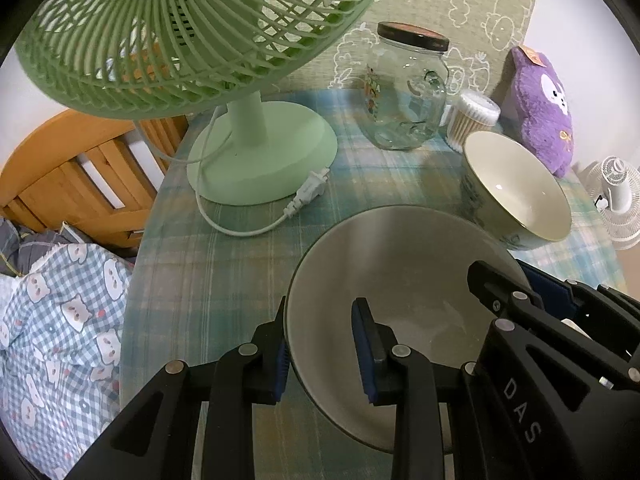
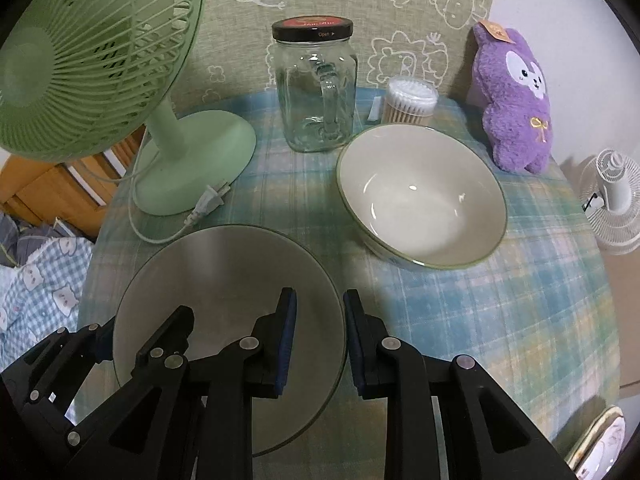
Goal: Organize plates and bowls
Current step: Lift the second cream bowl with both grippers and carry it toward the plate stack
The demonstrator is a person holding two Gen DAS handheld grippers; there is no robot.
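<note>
Flanking the grey plate (image 2: 224, 280) on the table (image 2: 500, 320), both grippers pinch its rim — left gripper (image 1: 324, 352) clenched on the left edge, right gripper (image 2: 318, 340) on the right. The bowl (image 2: 420, 196) sits beyond, nearer the right hand.

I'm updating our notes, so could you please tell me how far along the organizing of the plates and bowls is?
Nothing looks stacked yet. In hand: the left tool and right tool are each shut on opposite rims of the grey plate. Left to do: the cream bowl stands alone on the tablecloth, and a patterned plate shows partly, apart from both.
</note>
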